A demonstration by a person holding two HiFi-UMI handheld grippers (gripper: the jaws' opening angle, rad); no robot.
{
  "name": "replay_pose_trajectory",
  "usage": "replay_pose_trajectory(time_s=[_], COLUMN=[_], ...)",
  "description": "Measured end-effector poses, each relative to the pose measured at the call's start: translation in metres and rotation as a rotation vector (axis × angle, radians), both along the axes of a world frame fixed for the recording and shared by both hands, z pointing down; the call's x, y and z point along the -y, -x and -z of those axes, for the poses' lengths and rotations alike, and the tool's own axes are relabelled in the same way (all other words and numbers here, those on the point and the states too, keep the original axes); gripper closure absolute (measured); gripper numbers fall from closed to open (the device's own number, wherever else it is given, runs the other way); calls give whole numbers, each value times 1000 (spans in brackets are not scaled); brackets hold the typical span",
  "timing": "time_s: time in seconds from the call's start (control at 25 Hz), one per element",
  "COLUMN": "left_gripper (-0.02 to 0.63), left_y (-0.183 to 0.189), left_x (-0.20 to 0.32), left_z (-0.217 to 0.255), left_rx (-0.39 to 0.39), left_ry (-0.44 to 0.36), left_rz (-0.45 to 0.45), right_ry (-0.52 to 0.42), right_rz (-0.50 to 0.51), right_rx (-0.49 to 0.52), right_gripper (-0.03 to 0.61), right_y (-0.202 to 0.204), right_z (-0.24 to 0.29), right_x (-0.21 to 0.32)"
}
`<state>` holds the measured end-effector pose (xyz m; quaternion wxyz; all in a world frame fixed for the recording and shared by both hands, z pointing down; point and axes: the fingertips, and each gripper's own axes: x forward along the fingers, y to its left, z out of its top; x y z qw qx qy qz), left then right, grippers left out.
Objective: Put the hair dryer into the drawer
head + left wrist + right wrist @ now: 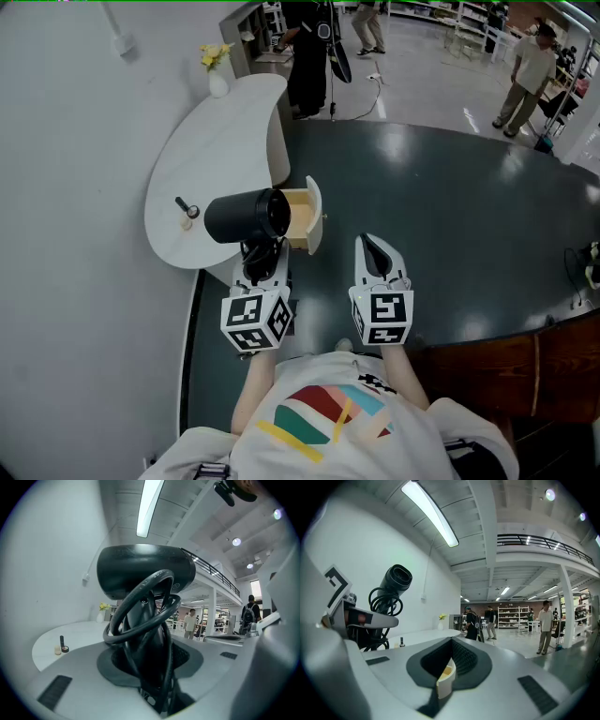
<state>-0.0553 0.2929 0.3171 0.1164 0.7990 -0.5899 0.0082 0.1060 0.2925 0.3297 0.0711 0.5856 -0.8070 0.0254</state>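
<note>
Head view: left gripper (261,264) jaws clamp the dryer (242,216) by its handle, so we carry its barrel clear, just beside the open drawer (302,221); right gripper (375,253) hovers near the drawer, jaws apart, empty.

To your left stands a plain white wall (66,141), and under you lies a dark glossy floor (422,206). Ahead, a rounded white table (216,141) carries a vase (217,82) of yellow flowers. A long strip light (431,513) runs overhead. Beyond it are a railed balcony (543,541) and what look like shelves (513,616).
</note>
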Motion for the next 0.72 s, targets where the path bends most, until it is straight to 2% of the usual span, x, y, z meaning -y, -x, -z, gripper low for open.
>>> replay_pose_trajectory(time_s=[0.48,0.72], left_gripper=[456,456], left_y=[-9,-28], left_x=[25,35], left_z=[-4,-13], left_rx=[-1,13], left_ry=[-8,6], left_rz=[-13,-35], right_ry=[1,14], right_rz=[-36,-39], right_rx=[-16,23], right_gripper=[568,568], right_y=[-17,-32], right_z=[-10,-18], right_x=[21,26])
